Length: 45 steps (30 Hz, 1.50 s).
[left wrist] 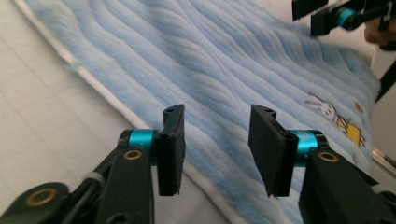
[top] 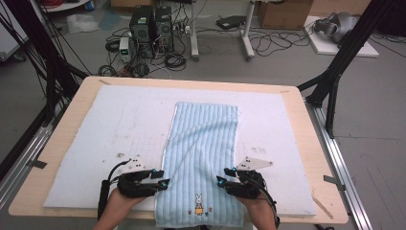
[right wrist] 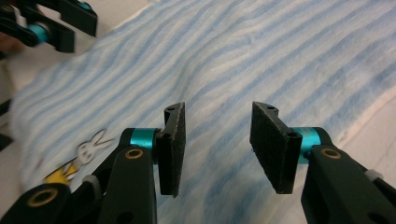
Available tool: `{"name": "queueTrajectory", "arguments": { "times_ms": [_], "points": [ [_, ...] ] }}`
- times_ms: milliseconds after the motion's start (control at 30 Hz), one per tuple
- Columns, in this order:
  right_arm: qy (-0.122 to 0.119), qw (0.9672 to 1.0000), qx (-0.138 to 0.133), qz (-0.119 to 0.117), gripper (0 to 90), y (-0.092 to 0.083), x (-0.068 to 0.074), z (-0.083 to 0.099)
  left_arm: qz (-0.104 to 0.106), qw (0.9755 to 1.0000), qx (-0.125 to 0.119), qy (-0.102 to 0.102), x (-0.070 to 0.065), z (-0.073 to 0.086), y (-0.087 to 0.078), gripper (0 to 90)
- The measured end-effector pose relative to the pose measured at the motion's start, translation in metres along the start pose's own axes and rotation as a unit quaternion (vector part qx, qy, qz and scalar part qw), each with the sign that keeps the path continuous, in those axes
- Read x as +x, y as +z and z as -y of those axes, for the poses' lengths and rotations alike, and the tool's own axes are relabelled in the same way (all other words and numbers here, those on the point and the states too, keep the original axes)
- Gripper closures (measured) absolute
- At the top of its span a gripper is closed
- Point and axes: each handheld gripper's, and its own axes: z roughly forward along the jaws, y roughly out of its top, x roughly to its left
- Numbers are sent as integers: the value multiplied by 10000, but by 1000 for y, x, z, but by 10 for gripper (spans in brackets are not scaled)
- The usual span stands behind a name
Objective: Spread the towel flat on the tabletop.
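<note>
A light blue ribbed terry towel lies flat and lengthwise down the middle of a white padded mat, which covers most of a pale wooden table. The towel runs from the mat's centre toward six o'clock, where its near end hangs just over the table's edge. A small embroidered rabbit in a yellow dress sits on that near end, right way up as seen from the person's side.

The left gripper is at about seven o'clock on the table, just at the towel's left hem. In the left gripper view its black jaws stand spread with a clear gap between them; the pads press on nothing, and the towel's white-edged hem runs beneath them, from ten o'clock toward five o'clock.

The right gripper is at about five o'clock, at the towel's right hem, opposite the left one, with the width of the towel between them. In the right gripper view its jaws are likewise spread, pads apart, with striped cloth under the gap and nothing pinched.

There are no containers on the table. On the floor beyond it, at twelve o'clock, stand two black computer towers amid loose cables, and a brown cardboard box sits toward one o'clock.
</note>
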Motion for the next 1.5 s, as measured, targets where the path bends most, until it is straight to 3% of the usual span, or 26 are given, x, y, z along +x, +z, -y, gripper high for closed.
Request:
{"name": "queueTrajectory", "arguments": {
  "times_ms": [33, 233, 467, 667, 700, 800, 933, 1067, 1233, 1300, 1400, 1500],
  "points": [
    [-16, 9998, -18, 176, 529, 6, -2, -1, -41, 10000, -36, 26, 2, -1, -1, 521],
    [82, 9992, 54, 389, 519, 18, -16, -5, -276, 9992, -237, -136, 21, -9, -7, 467],
    [74, 9985, 158, 516, 521, 25, -30, -10, -519, 9978, -304, -287, 39, -18, -1, 389],
    [46, 9982, 166, 578, 520, 25, -34, -13, -571, 9970, -375, -360, 46, -26, 9, 323],
    [0, 9980, 258, 579, 615, 27, -35, -12, -592, 9966, -406, -407, 47, -28, 11, 324],
    [-154, 9972, 317, 654, 677, 28, -34, -13, -653, 9964, -391, -367, 52, -33, 15, 324],
    [-303, 9967, 549, 511, 828, 24, -35, -15, -724, 9958, -442, -341, 61, -42, 19, 328],
    [-421, 9958, 762, 295, 866, 16, -37, -15, -891, 9941, -522, -327, 72, -55, 24, 345],
    [-503, 9939, 981, 10, 880, 6, -43, -12, -936, 9932, -578, -392, 88, -75, 37, 361],
    [-490, 9933, 1038, -93, 888, 0, -46, -9, -1075, 9917, -594, -372, 94, -82, 44, 362],
    [-435, 9959, 765, -194, 828, -7, -54, -7, -1202, 9905, -494, -453, 105, -90, 59, 380],
    [-280, 9988, 400, -100, 777, -13, -65, -12, -1249, 9893, -477, -580, 117, -99, 75, 397]
  ]
}}
